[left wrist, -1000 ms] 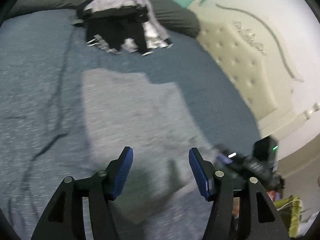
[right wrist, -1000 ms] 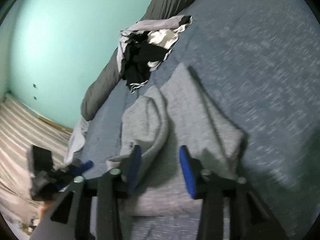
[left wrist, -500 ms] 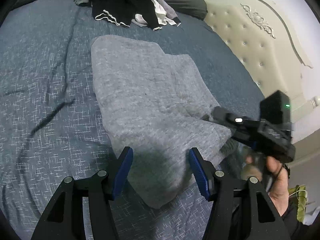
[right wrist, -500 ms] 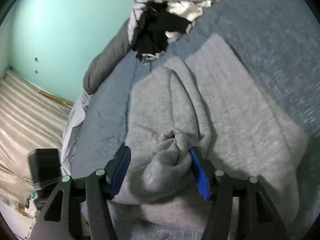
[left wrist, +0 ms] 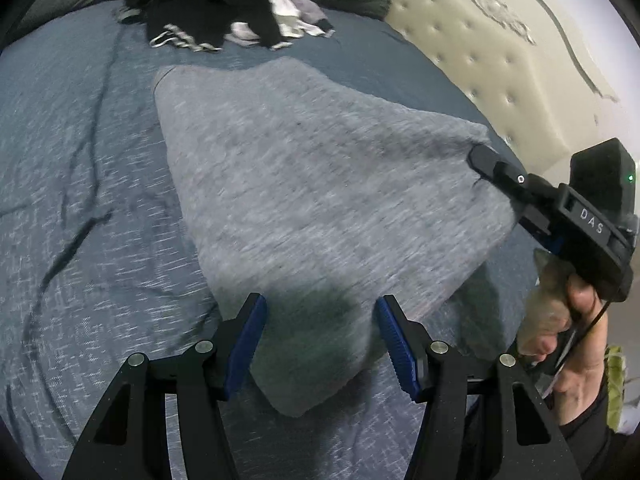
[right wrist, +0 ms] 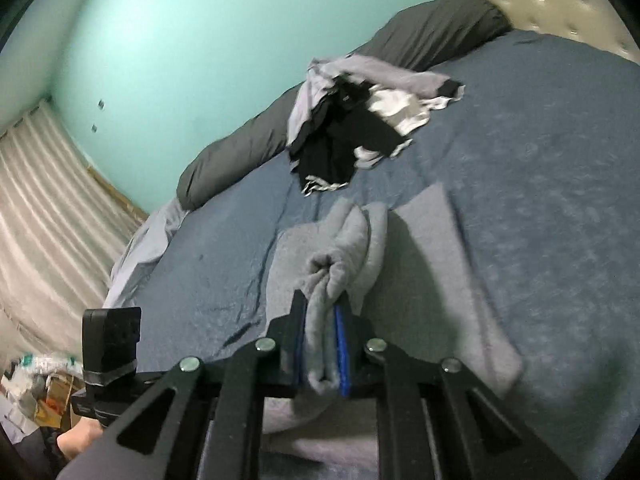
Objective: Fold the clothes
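Grey garment [left wrist: 320,184] spread on the blue bedcover [left wrist: 80,160], one near corner pointing between the blue pads of the left gripper [left wrist: 320,340]; left gripper open, jaws well apart, hovering above that corner, pads not touching the cloth; right gripper [right wrist: 322,344] clamped on a bunched fold of the grey garment, jaws having just been closing, cloth squeezed between the blue pads and lifted clear of the bed, a ridge of fabric rising from the flat part up to the grip; seen from the left wrist, right gripper at the garment's right edge, tip against the cloth, carried by a hand [left wrist: 576,344] with a dark sleeve; pile of black, white and pale grey clothes [right wrist: 360,128] farther up the bed, apart from the grey garment, beside a dark grey pillow [right wrist: 432,28]; cream tufted headboard [left wrist: 500,80] along the bed's far right side; teal wall [right wrist: 200,60] behind the pillow
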Demonstrator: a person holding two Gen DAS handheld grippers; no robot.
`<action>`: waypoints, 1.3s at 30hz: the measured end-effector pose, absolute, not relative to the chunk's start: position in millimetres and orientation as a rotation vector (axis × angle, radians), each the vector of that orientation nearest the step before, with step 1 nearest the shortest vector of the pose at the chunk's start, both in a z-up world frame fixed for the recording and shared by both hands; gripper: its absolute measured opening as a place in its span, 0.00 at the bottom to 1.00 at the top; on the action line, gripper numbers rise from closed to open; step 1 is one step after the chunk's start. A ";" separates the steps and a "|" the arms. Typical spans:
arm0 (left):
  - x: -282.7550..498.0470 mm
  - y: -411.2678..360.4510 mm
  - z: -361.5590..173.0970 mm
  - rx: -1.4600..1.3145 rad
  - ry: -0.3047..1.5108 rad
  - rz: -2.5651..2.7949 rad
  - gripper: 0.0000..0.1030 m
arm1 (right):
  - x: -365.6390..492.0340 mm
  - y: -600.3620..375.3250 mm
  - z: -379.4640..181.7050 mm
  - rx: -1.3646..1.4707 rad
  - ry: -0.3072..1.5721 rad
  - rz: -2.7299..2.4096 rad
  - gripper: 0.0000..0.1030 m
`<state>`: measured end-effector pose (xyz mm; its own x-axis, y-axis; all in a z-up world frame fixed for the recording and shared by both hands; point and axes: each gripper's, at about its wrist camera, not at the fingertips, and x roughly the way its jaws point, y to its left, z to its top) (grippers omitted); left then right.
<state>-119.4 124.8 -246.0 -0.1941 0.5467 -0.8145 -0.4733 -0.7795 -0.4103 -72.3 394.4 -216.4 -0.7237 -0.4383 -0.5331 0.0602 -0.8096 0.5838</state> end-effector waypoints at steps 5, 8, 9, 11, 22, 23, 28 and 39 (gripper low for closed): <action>-118.0 145.0 -253.7 -1.454 -0.012 1.999 0.60 | -65.1 419.6 -261.0 1.188 -0.922 -2.552 0.12; -118.6 144.4 -254.3 -1.464 -0.020 1.999 0.60 | -65.8 421.9 -277.4 1.256 -0.957 -2.520 0.13; -118.2 143.9 -253.3 -1.462 -0.019 1.999 0.60 | -66.0 423.0 -278.5 1.263 -0.969 -2.513 0.13; -117.3 142.6 -251.0 -1.459 -0.012 2.001 0.60 | -63.3 423.7 -275.1 1.242 -0.981 -2.516 0.13; -116.7 129.7 -246.9 -1.467 -0.024 2.038 0.60 | -49.0 425.5 -277.1 1.269 -0.951 -2.529 0.13; -116.1 127.1 -247.6 -1.472 -0.024 2.042 0.60 | -50.6 425.0 -283.3 1.297 -0.952 -2.507 0.14; -114.8 114.4 -247.7 -1.472 -0.034 2.074 0.60 | -51.4 433.7 -299.1 1.332 -1.061 -2.464 0.27; -108.4 108.8 -267.4 -1.478 -0.037 2.079 0.61 | -43.5 451.2 -263.8 1.076 -1.144 -2.571 0.31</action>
<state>-108.4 108.8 -267.4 -0.2163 0.4689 -0.8564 -0.4382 -0.8305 -0.3440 -43.5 451.2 -263.8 -0.7377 -0.3798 -0.5582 -0.1603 -0.7046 0.6913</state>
